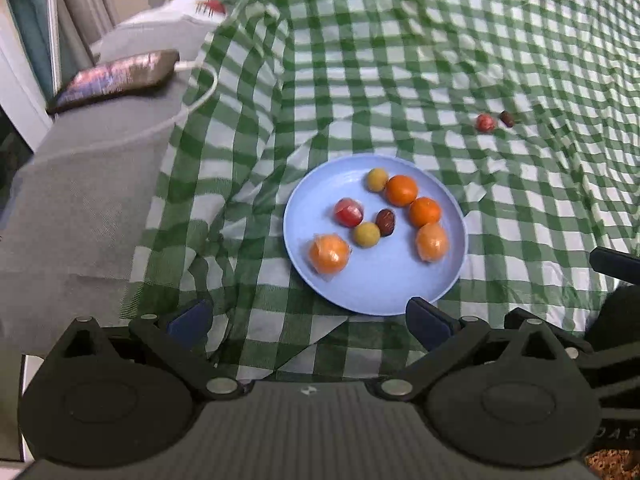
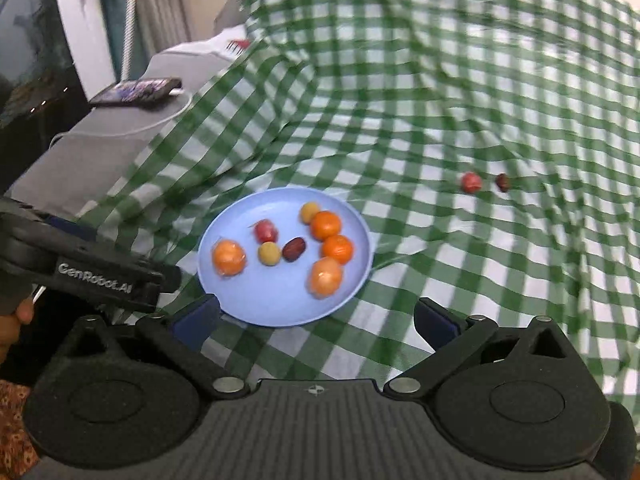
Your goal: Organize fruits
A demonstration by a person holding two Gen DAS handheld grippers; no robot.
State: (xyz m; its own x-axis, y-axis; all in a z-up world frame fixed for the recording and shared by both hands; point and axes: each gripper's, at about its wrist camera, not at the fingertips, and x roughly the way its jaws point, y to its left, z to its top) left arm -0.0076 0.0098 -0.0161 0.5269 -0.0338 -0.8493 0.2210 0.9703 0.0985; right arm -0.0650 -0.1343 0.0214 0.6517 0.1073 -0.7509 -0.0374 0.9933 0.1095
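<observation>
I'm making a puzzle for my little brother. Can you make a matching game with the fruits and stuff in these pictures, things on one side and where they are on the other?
Things:
1. plastic-wrapped orange
2. small red fruit
3. phone
4. dark brown date

Places:
A. on the checked cloth, outside the plate
B. on the grey surface, plugged into a white cable
C. near the middle of the blue plate, between other fruits
D. on the plate, close to its left rim

Pairs: 1-D, 2-A, 3-B, 4-C
</observation>
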